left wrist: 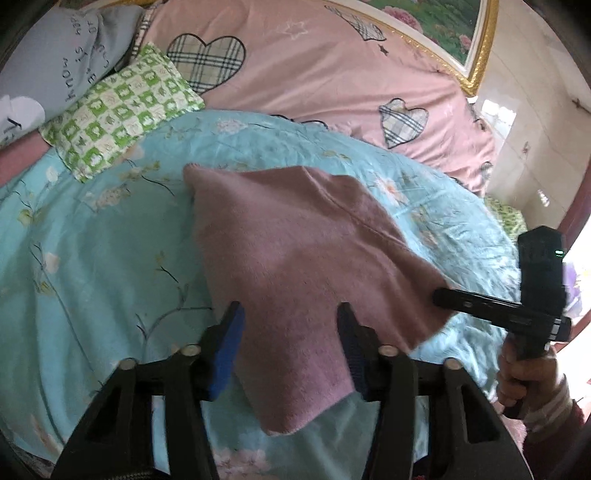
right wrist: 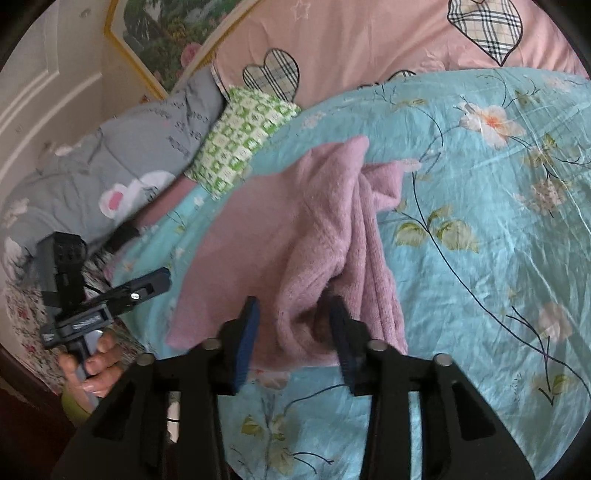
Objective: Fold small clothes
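Observation:
A pink fleece garment (left wrist: 295,240) lies partly raised over the teal flowered bedspread (left wrist: 92,258). My left gripper (left wrist: 290,332) has the garment's near edge filling the gap between its blue pads, and one corner hangs below them. The right gripper (left wrist: 439,295) reaches the cloth's right edge, a hand (left wrist: 524,380) on its handle. In the right wrist view the garment (right wrist: 295,229) is bunched in folds, and my right gripper (right wrist: 291,325) is shut on a thick fold. The left gripper (right wrist: 164,277) sits at the cloth's left edge, with a hand (right wrist: 96,365) holding it.
A green checked pillow (left wrist: 118,110) and a grey printed quilt (left wrist: 48,55) lie at the head of the bed. A pink sheet with plaid hearts (left wrist: 314,66) covers the far side. A gold-framed picture (left wrist: 443,22) leans against the wall behind. Teal bedspread (right wrist: 480,295) stretches to the right.

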Action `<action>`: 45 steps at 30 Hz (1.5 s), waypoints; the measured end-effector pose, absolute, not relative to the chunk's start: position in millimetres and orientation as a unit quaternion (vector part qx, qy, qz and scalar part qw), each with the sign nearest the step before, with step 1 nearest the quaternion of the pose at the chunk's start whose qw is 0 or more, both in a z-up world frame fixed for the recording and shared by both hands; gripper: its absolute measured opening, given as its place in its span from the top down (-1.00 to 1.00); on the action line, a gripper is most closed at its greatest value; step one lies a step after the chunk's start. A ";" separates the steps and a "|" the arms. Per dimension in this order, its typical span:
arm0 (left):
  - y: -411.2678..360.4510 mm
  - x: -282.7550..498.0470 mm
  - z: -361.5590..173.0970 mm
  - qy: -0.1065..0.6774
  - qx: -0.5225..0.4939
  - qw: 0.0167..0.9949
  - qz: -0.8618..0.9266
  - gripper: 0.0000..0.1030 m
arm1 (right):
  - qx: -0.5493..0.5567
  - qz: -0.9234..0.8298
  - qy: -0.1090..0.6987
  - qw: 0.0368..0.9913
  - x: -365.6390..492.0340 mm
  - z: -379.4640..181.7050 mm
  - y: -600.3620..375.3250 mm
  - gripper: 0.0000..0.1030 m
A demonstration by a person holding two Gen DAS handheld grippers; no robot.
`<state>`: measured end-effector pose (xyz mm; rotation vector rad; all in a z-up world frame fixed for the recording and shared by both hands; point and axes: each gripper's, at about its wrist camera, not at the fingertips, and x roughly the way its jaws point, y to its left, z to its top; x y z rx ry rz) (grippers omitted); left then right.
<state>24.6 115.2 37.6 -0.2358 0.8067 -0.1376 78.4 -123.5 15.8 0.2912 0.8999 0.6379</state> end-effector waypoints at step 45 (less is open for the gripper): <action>166.9 208.1 -31.2 0.486 -0.145 0.861 -0.032 0.39 | 0.215 0.214 0.466 0.831 240.0 -30.7 -82.4 1.00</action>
